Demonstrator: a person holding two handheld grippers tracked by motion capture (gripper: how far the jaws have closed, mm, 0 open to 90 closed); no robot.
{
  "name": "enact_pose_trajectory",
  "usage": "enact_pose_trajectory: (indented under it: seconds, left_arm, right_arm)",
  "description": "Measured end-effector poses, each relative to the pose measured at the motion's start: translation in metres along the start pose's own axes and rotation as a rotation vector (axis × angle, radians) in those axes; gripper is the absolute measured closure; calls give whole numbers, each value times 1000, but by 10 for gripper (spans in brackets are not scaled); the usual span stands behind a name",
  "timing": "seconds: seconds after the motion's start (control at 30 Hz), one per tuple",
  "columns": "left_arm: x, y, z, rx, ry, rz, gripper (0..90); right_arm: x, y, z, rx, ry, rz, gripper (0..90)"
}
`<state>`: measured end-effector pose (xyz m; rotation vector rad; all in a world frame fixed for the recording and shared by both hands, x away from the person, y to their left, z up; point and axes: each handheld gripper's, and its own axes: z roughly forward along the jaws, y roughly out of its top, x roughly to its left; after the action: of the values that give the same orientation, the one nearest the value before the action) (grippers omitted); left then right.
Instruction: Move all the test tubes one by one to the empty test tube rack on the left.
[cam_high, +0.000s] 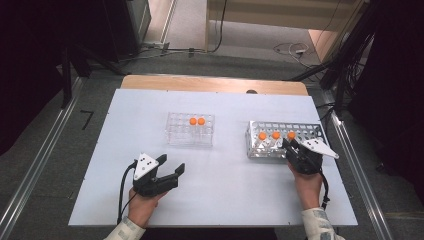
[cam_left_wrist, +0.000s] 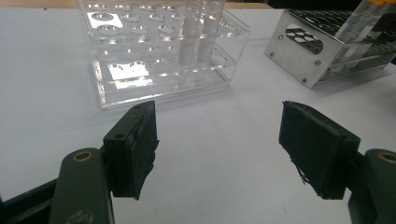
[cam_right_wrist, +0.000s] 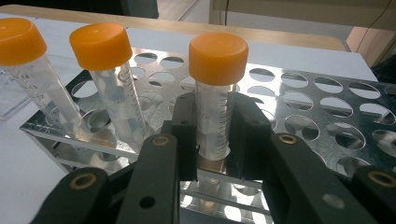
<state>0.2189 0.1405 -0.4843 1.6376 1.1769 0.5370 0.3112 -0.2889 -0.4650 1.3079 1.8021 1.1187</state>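
High view: a person works at a white table (cam_high: 225, 200), a two-jaw gripper in each hand.
Right gripper (cam_high: 295, 148): pressed against the near edge of the metal rack (cam_high: 310, 131) on the right side of the table; in the right gripper view its black jaws close around the clear body of the nearest orange-capped tube (cam_right_wrist: 215, 93).
Gripped tube: upright in a hole of the front row of the metal rack (cam_right_wrist: 299, 107), cap above the jaws, graduation marks visible on its wall.
Other tubes in the metal rack: two more orange-capped tubes (cam_right_wrist: 108, 74) stand to the left of the gripped one in the right gripper view, both leaning slightly.
Left gripper (cam_high: 172, 167): held low over bare table near the front left, jaws spread wide and holding nothing; both pads face each other across open white surface in the left gripper view.
Clear plastic rack (cam_high: 190, 129): mid-table, well apart from the left gripper, carrying two orange-capped tubes (cam_high: 197, 121) side by side in its back row.
Racks: set apart, the clear one left of the metal one.
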Motion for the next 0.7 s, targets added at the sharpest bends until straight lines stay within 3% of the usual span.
enact_pose_trajectory:
  seconds: [0.7]
  left_arm:
    - [-2, -1, 1, 3, 2, 15, 272]
  right_arm:
    - [-2, 7, -10, -51, 1, 18, 716]
